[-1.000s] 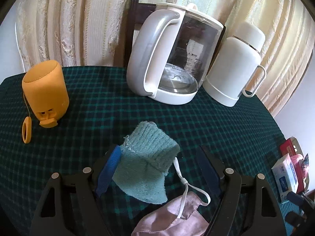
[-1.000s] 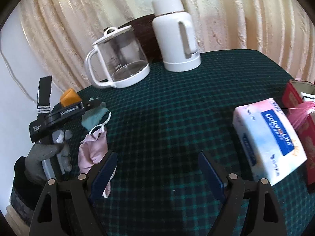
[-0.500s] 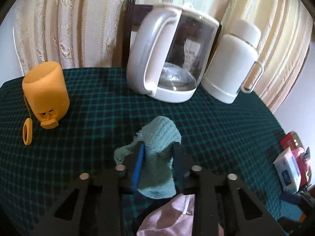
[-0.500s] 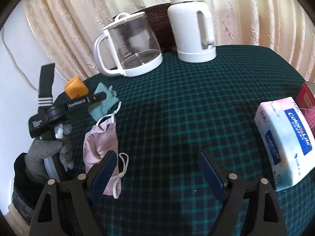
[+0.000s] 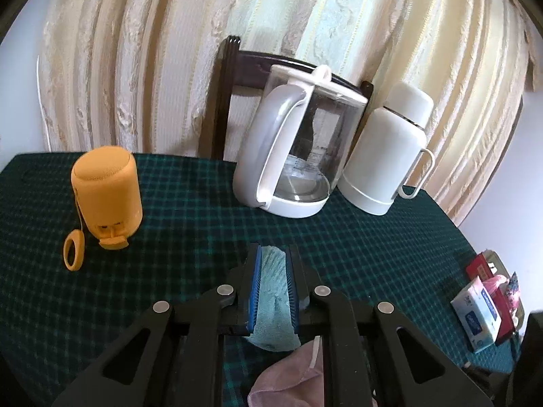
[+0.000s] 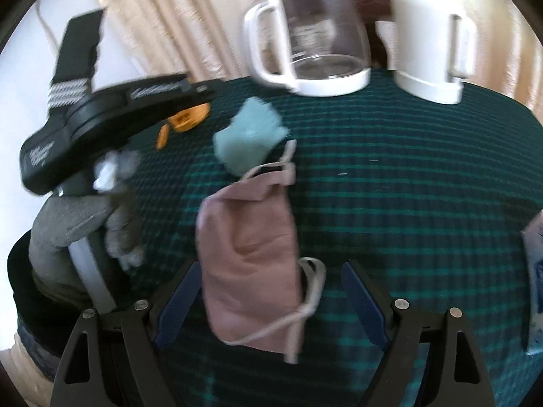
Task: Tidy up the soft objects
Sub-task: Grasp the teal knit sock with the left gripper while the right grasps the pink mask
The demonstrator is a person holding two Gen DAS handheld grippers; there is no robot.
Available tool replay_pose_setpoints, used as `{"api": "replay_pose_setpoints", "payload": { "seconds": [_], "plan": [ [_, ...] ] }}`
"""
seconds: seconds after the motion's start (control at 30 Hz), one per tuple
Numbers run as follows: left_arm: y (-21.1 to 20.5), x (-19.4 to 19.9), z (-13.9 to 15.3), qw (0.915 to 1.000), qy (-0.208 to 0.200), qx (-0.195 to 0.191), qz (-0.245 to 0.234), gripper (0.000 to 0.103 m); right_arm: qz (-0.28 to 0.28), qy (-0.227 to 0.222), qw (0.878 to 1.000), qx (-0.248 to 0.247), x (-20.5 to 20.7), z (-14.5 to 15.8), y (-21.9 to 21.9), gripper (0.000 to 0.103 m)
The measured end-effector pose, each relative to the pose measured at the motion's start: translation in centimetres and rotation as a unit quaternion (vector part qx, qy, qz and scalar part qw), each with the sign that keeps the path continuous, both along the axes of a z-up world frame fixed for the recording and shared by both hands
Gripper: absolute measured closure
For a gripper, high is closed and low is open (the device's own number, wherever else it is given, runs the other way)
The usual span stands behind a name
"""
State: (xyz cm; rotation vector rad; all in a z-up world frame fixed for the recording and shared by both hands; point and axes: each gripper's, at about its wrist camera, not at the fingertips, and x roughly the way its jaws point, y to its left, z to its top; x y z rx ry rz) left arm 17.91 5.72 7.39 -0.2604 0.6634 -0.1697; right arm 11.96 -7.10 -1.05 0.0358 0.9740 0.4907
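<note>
My left gripper (image 5: pixel 273 254) is shut on a teal knitted sock (image 5: pixel 273 291), which sits pinched between the blue pads above the green plaid tablecloth. The sock also shows in the right wrist view (image 6: pixel 251 139), hanging off the left gripper's black body (image 6: pixel 112 118). A pink cloth face mask (image 6: pixel 251 261) with white ear loops lies flat on the table. My right gripper (image 6: pixel 268 291) is open, one finger on each side of the mask's near end. The mask's edge shows at the bottom of the left wrist view (image 5: pixel 285 383).
An orange speaker (image 5: pixel 107 196) stands at the left. A glass kettle (image 5: pixel 298 149) and a white thermos (image 5: pixel 390 149) stand at the back, before a dark chair and curtains. A tissue pack (image 5: pixel 476 308) and a red box (image 5: pixel 488 268) lie at the right.
My left gripper closed on the teal sock and lifted it off the table. My right gripper moved left and forward until its open fingers straddle the pink mask.
</note>
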Motion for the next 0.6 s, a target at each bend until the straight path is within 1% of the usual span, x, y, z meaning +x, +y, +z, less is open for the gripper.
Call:
{"api": "replay_pose_setpoints", "payload": {
  "seconds": [0.03,0.07,0.1,0.13,0.17,0.2,0.23,0.27,0.3,0.33,0.4,0.5,0.6],
  "plan": [
    [0.3,0.3,-0.3,0.9999,0.008,-0.009,0.002,0.084,0.008,0.001,1.000,0.000,0.0,-0.1,0.4,0.016],
    [0.5,0.5,-0.5,0.9998,0.015,-0.016,0.005,0.078,0.017,0.002,1.000,0.000,-0.1,-0.3,1.0,0.019],
    [0.7,0.6,-0.8,0.9996,0.017,-0.020,0.011,0.075,0.026,0.002,1.000,-0.002,0.0,-0.6,1.6,0.026],
    [1.0,0.7,-1.1,0.9993,0.020,-0.024,0.019,0.068,0.033,0.002,0.999,-0.009,0.0,-0.9,2.2,0.030],
    [1.2,0.7,-1.3,0.9991,0.023,-0.026,0.023,0.061,0.036,0.002,0.999,-0.013,0.0,-1.1,2.6,0.037],
    [1.4,0.8,-1.4,0.9989,0.025,-0.030,0.028,0.058,0.041,0.000,0.999,-0.020,0.1,-1.4,3.1,0.044],
    [1.6,0.9,-1.6,0.9986,0.026,-0.032,0.033,0.051,0.044,-0.002,0.999,-0.025,0.1,-1.6,3.5,0.048],
    [1.7,0.9,-1.7,0.9984,0.027,-0.034,0.037,0.044,0.049,-0.005,0.998,-0.032,0.1,-1.8,3.9,0.057],
    [1.9,0.9,-1.8,0.9982,0.028,-0.035,0.041,0.041,0.052,-0.009,0.998,-0.042,0.1,-2.1,4.2,0.065],
    [2.0,1.0,-2.0,0.9979,0.031,-0.036,0.043,0.037,0.051,-0.016,0.997,-0.052,0.1,-2.2,4.5,0.069],
    [2.1,1.1,-2.4,0.9975,0.038,-0.040,0.044,0.035,0.048,-0.027,0.996,-0.070,0.1,-2.3,4.6,0.090],
    [2.1,1.4,-2.8,0.9968,0.049,-0.046,0.044,0.033,0.030,-0.019,0.998,-0.055,0.4,-2.2,3.5,0.097],
    [1.7,1.5,-3.1,0.9970,0.053,-0.042,0.039,0.032,0.010,-0.025,0.999,-0.034,0.3,-1.4,2.0,0.098]
  ]
}}
